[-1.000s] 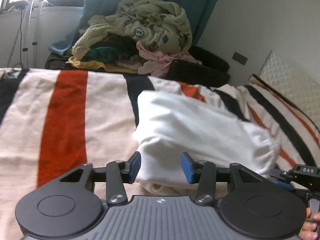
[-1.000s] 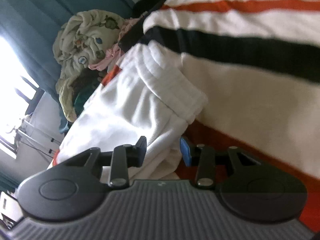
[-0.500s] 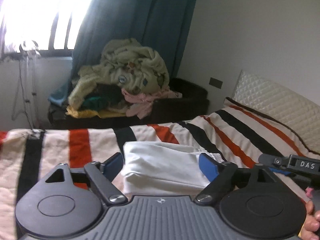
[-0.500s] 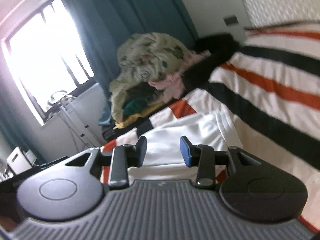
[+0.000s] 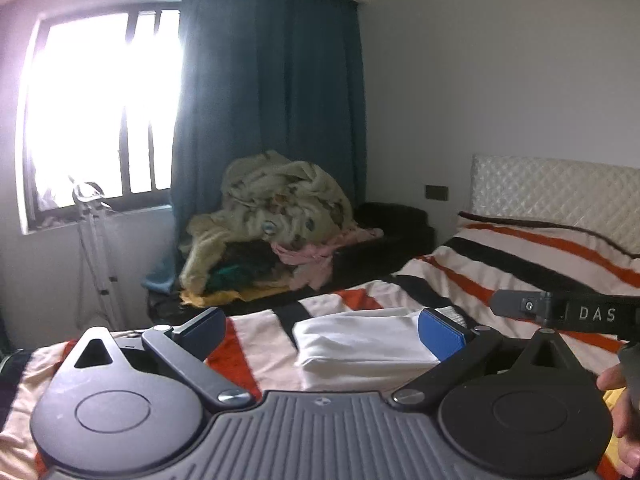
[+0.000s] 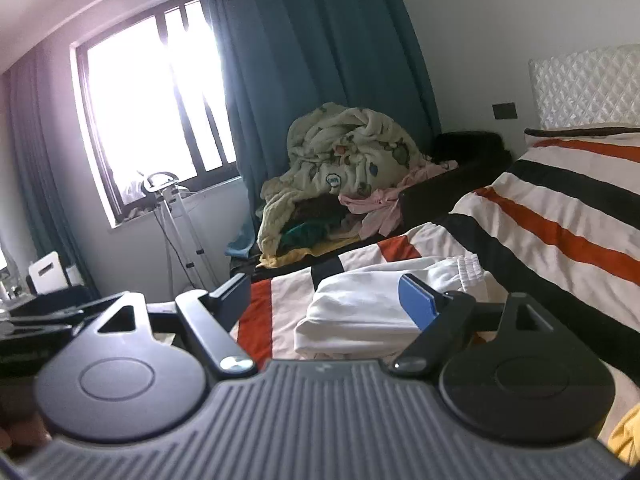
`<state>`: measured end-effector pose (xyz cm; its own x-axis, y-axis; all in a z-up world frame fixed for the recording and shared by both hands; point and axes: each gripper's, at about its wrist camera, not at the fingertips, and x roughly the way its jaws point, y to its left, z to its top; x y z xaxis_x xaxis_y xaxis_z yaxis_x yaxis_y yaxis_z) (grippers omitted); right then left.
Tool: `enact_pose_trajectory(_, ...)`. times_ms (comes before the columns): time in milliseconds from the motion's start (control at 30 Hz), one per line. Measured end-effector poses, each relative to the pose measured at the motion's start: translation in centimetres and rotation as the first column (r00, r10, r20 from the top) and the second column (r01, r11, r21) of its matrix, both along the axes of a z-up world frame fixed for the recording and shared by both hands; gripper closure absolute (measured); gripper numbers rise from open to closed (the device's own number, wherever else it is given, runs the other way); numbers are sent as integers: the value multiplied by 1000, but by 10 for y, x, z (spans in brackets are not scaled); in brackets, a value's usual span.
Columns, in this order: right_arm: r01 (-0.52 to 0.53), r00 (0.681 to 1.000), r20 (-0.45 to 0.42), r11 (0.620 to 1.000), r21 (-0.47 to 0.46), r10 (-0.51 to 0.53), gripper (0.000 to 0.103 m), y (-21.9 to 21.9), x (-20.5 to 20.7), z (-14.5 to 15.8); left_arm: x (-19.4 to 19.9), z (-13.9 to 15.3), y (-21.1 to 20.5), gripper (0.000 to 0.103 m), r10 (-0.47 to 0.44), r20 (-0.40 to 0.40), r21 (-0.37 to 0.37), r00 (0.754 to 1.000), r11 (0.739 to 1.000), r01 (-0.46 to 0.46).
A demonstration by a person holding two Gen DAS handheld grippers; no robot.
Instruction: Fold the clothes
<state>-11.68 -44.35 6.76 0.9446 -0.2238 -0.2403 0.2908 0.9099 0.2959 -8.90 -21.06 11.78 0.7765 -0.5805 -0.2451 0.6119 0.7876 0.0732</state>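
A folded white garment (image 5: 360, 344) (image 6: 372, 304) with an elastic waistband lies on the striped bed cover (image 5: 520, 276) (image 6: 560, 216). My left gripper (image 5: 320, 330) hovers above and short of it, jaws wide and still opening, nothing between the pads. The right gripper (image 6: 326, 294) is likewise raised behind the garment, its jaws opening and empty. In the left wrist view the right gripper's finger bar marked DAS (image 5: 568, 312) shows at the right edge, with a person's hand (image 5: 620, 412) below it.
A heap of unfolded clothes (image 5: 272, 224) (image 6: 344, 172) topped by a cream blanket sits on a dark bench beyond the bed. Behind it hang a blue curtain (image 5: 268, 88) and a bright window (image 6: 152, 96). A quilted headboard (image 5: 552, 192) stands at the right; a yellow cloth (image 6: 624, 436) shows bottom right.
Both grippers let go of the white garment, opened wide and rose back away from it. The garment now lies folded on the bed, smaller in both views.
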Motion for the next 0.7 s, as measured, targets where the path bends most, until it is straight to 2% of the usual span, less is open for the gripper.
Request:
enact_pose_trajectory(133,0,1000,-2,1000,-19,0,21,17,-7,-14,-8,-14,20,0,-2,-57,-67,998,998,-2)
enact_pose_trajectory(233,6,1000,-5,999,-49,-6,20,29,-10,-26,-7,-27,30,0,10,-77,-82,997,996,-16)
enact_pose_trajectory(400,35,999,0,996,-85,-35,20,41,-10,-49,-2,-45,36,0,30,-77,-82,997,996,-36)
enact_pose_trajectory(700,67,995,-66,990,-124,-75,21,53,10,-82,11,-71,34,0,37,-102,-59,994,997,-43)
